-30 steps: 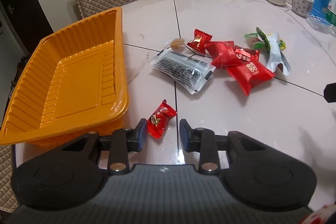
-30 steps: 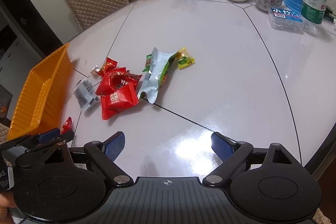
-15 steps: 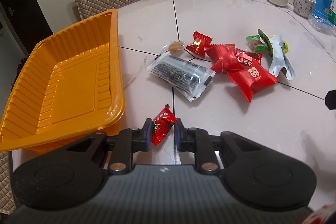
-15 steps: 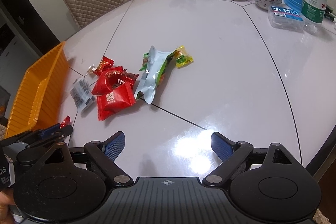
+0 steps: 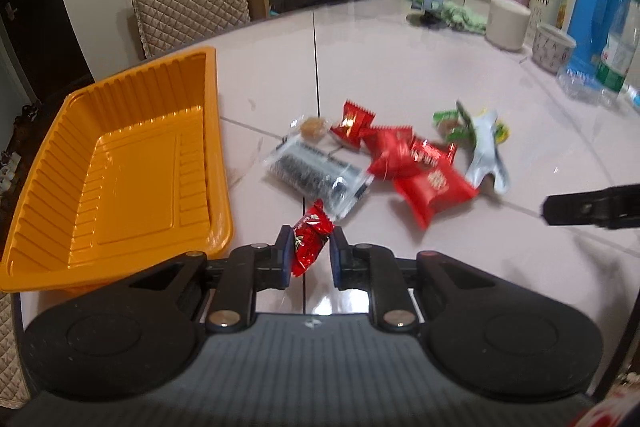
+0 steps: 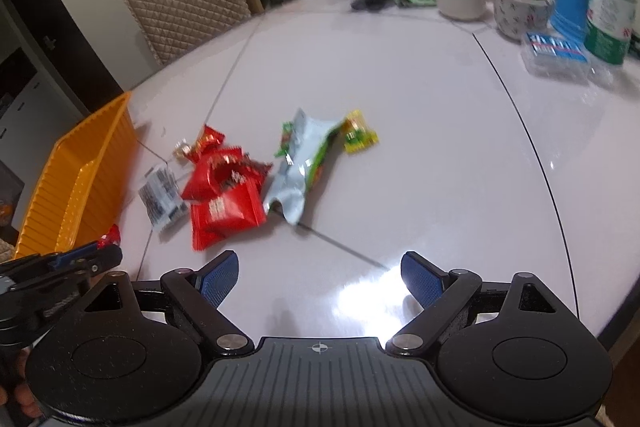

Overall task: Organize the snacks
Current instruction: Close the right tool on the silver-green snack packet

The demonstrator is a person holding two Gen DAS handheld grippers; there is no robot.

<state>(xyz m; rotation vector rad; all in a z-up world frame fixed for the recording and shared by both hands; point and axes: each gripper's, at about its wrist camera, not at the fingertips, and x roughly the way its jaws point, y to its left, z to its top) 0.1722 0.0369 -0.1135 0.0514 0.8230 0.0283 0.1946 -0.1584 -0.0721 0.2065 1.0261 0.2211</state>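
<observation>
Left gripper [image 5: 306,254] squeezed tight on a small red candy [image 5: 310,243], low in the middle of the left wrist view, with the wrapper's top poking up past the jaws. Looks lifted off the white table [image 5: 440,75], though hard to be sure. Just to the left, almost touching the claw, the orange tray [image 5: 120,171], with nothing inside yet. So only the very start of the job done: one sweet picked up, none put away. Next, probably a short swing left over the tray's rim and a let-go. Right gripper [image 6: 320,277] low in the right wrist view, jaws just closing a little but wide apart, nothing between the blue pads [image 6: 218,277], only bare shiny table under them. Plenty left to tidy, all lying in a messy bunch in the middle of both views: a clear packet with dark stuff inside [image 5: 316,175] nearest the tray, a tiny brown sweet in clear wrap [image 5: 314,126] behind it, a pile of red packets [image 5: 412,163] stacked partly on each other, then a silver and green bag [image 6: 300,167] and a little yellow and green one [image 6: 360,137] further right. Cups, a bottle and a blue jug at the upper right, far from the snacks, likely not part of the job.
</observation>
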